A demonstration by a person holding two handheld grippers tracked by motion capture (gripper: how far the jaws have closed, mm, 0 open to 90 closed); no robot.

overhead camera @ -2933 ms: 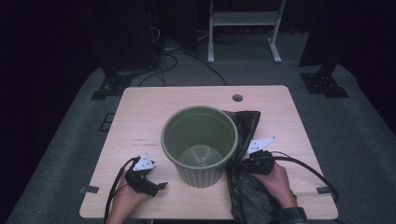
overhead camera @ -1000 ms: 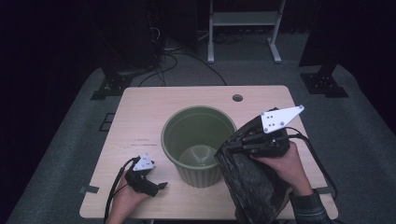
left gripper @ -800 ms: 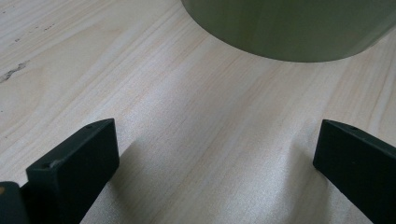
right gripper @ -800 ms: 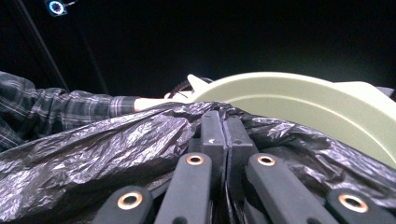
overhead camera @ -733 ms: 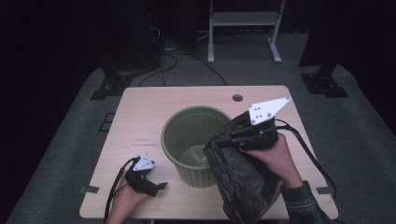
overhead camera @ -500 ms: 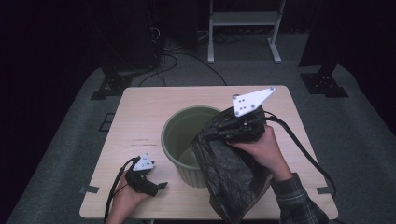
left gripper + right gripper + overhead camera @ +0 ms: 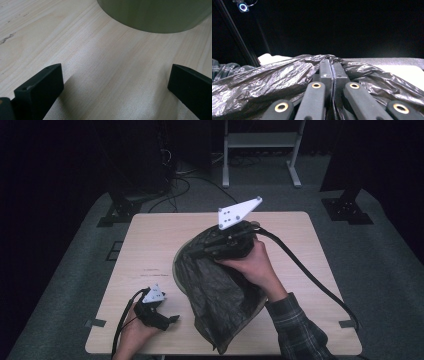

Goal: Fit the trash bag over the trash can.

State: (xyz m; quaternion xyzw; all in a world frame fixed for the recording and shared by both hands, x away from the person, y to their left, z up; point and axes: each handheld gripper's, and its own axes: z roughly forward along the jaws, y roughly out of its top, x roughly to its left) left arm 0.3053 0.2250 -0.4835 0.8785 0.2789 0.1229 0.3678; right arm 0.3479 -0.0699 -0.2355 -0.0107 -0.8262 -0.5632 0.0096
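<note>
Bag [image 7: 220,295]: glossy black, crinkled sheen. Bin [image 7: 155,15]: dull olive green. Table [image 7: 155,245]: pale wood grain. Right gripper [image 7: 200,252]: black, white three-cornered plate. Left gripper [image 7: 172,319]: black. Sleeve [image 7: 300,330], near right: grey-green plaid. Floor [image 7: 380,260]: grey.

A dark recording studio: black curtains, stand bases [image 7: 347,210] (cables [image 7: 182,182] too), one wooden table [image 7: 150,245].
</note>
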